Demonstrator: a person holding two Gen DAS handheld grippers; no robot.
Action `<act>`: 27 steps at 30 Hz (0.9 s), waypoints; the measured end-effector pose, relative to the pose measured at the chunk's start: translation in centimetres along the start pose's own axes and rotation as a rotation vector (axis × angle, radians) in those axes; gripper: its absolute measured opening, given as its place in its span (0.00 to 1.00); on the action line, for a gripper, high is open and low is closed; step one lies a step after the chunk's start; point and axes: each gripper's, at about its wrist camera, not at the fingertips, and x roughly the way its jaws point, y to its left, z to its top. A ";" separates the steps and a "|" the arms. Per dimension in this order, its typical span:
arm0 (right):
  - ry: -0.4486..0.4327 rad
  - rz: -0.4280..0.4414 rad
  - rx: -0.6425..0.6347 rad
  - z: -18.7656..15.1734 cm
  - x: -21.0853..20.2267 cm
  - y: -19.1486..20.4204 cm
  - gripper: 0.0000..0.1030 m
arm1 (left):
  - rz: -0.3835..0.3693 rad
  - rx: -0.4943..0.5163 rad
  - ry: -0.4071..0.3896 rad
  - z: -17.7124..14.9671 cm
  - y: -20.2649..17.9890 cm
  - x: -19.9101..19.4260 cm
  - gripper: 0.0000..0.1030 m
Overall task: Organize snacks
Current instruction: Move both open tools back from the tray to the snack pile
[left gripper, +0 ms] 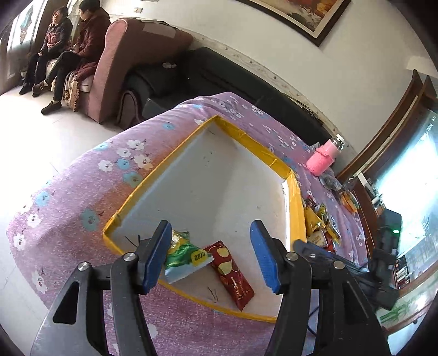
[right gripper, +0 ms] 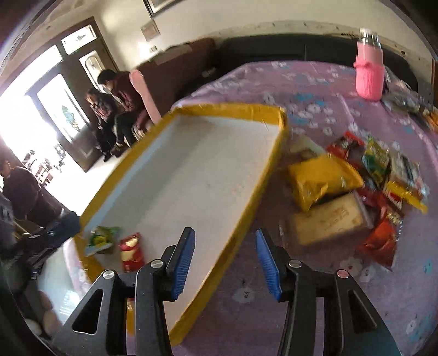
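While two crinkly foil packets, a green packet (left gripper: 179, 253) and a red packet (left gripper: 230, 273), already lay flat in the near corner of the shallow white tray (left gripper: 297, 208) with its yellow taped rim, the snack pile (right gripper: 356, 189) still waited just beside the tray. The left gripper (left gripper: 212, 256) and right gripper (right gripper: 225, 264) stood apart, empty.

Pink knitted-sleeve bottle with silver cap (left gripper: 324, 156) standing on purple floral cloth (left gripper: 82, 189); two seated people (left gripper: 68, 49) occupying mauve sofa (left gripper: 131, 63); framed picture (left gripper: 306, 13) hanging on wall.
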 end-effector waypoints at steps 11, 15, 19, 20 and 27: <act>0.015 -0.098 -0.109 1.5 3.9 1.0 0.27 | -0.001 0.005 0.016 -0.1 -0.5 0.5 0.57; 0.049 -0.053 -0.108 1.7 4.3 0.6 0.30 | -0.002 0.015 0.016 -0.2 -0.9 0.4 0.57; -0.007 0.028 0.001 2.9 1.6 -2.6 0.32 | 0.000 0.007 0.008 -0.1 -0.7 0.3 0.57; -0.027 0.019 0.013 3.1 1.0 -3.2 0.35 | -0.001 0.005 0.007 -0.1 -0.7 0.3 0.57; -0.091 -0.159 0.105 5.8 -1.4 -10.3 0.43 | -0.027 0.011 0.004 -0.4 -1.3 0.3 0.60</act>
